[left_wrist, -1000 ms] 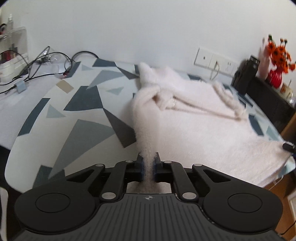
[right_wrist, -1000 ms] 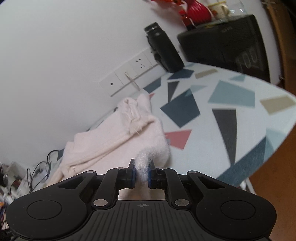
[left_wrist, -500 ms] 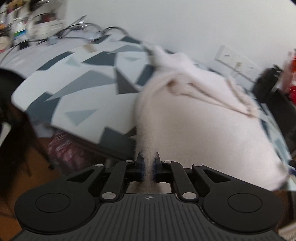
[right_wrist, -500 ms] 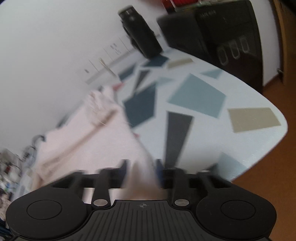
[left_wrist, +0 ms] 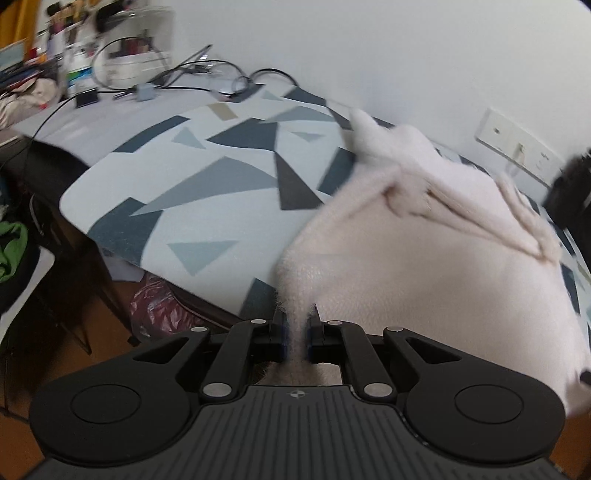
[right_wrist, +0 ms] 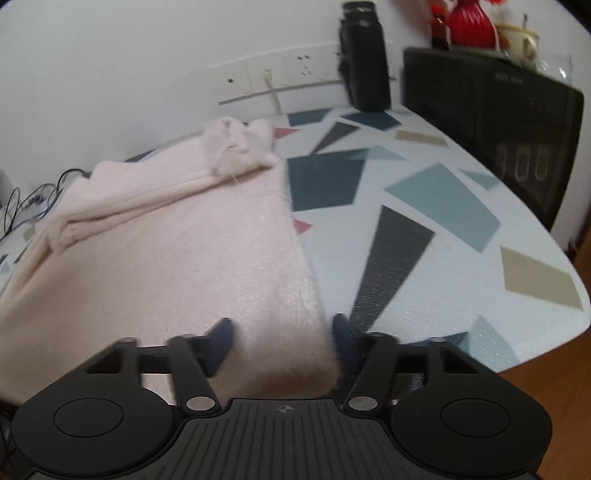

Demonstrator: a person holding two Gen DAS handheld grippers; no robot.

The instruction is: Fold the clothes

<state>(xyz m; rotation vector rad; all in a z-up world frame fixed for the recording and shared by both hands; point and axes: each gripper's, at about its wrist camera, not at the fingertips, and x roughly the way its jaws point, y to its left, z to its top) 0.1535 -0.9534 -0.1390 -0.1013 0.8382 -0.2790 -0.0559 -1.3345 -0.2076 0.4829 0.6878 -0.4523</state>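
A fuzzy pale pink garment (left_wrist: 424,251) lies on a table (left_wrist: 207,192) with a grey and blue triangle pattern. My left gripper (left_wrist: 295,334) is shut on the garment's near left corner, beyond the table's front edge. In the right wrist view the garment (right_wrist: 166,251) lies flat, its near right corner between the fingers of my right gripper (right_wrist: 282,341). That gripper is open and its jaws stand wide apart on either side of the cloth.
Cables (left_wrist: 192,74) and clutter sit at the table's far left. A wall socket strip (right_wrist: 273,79), a black cylinder (right_wrist: 365,59), a black appliance (right_wrist: 498,110) and a red vase (right_wrist: 469,22) stand at the back right. A chair and bag (left_wrist: 155,306) are below the left edge.
Both grippers pulled the garment toward the front edge, stretching it flat. My right gripper has opened and let go of its corner. My left gripper stays shut on its corner.
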